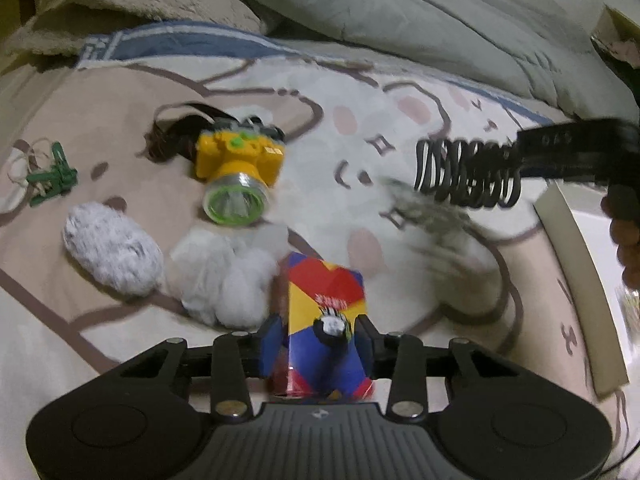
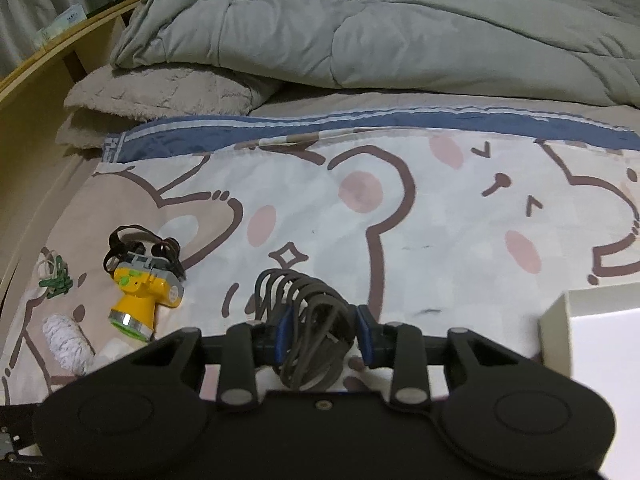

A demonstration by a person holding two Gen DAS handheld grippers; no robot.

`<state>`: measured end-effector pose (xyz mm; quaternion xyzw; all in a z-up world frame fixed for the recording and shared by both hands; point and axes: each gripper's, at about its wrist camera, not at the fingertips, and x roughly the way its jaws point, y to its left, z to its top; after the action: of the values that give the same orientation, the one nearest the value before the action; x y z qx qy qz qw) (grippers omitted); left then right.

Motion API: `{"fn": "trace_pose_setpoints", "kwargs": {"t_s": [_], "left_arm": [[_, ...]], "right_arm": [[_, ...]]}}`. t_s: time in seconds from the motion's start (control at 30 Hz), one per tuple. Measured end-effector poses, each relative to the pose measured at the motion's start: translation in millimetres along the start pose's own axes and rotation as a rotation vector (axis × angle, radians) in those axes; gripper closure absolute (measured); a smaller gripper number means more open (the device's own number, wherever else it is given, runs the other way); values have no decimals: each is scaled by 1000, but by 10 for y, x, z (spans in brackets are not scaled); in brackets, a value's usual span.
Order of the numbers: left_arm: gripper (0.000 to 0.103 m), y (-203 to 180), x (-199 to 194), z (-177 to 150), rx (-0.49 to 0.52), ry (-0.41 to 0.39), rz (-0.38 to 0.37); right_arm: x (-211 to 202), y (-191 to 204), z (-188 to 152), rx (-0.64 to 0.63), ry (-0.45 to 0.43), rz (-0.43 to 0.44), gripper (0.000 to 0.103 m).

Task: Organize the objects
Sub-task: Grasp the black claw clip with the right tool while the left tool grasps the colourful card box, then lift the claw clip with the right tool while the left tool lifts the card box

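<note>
Blue pads of the left gripper (image 1: 318,344) sit tight against a small carton (image 1: 326,320) printed in red, yellow and blue, bottom centre of the left wrist view; the fingers are narrow and clamped on its sides. Carton stands roughly upright on the bed sheet (image 1: 320,140). Just left of it: white fluffy clumps (image 1: 224,280), then a grey-white fuzzy roll (image 1: 112,256). Further up, a yellow headlamp (image 1: 236,164) with dark strap, and green clips (image 1: 52,178) at the left edge.

Right gripper (image 2: 322,328), lower centre of its own view, has its fingers closed on a bundle of black coiled loops (image 2: 308,316), held clear of the sheet. Same coil (image 1: 468,172) shows blurred at the right of the left view. A pale box (image 2: 560,320) with a white inside sits at the lower right edge.

Step in hand, as I read it: both items gripped, pickup stage. Next move likely calls for carrying them to the box and releasing inside its rim without tipping the carton.
</note>
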<state>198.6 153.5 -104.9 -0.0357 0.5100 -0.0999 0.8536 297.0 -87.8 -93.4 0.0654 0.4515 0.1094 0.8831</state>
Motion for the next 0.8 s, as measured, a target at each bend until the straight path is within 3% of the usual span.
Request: {"fn": "trace_pose_setpoints", "kwargs": {"t_s": [0.17, 0.23, 0.3, 0.37, 0.5, 0.63, 0.73, 0.8], "left_arm": [[63, -115, 5, -129, 14, 46, -44], [54, -137, 34, -157, -26, 50, -30], [27, -155, 78, -160, -80, 57, -34], [18, -224, 123, -141, -132, 69, -17], [15, -387, 218, -74, -199, 89, 47], [17, -493, 354, -63, -176, 97, 132], [25, -495, 422, -79, -157, 113, 171], [33, -468, 404, -84, -155, 110, 174]], "right_arm": [[-212, -120, -56, -23, -2, 7, 69], [-278, -174, -80, -27, -1, 5, 68], [-336, -219, -110, -30, 3, 4, 68], [-373, -242, -142, -46, 8, 0, 68], [-438, -221, -213, -157, 16, -22, 68], [-487, -146, -325, -344, -4, -107, 68], [-488, -68, -475, -531, -20, -200, 68], [-480, -51, -575, -617, -14, -218, 68]]}}
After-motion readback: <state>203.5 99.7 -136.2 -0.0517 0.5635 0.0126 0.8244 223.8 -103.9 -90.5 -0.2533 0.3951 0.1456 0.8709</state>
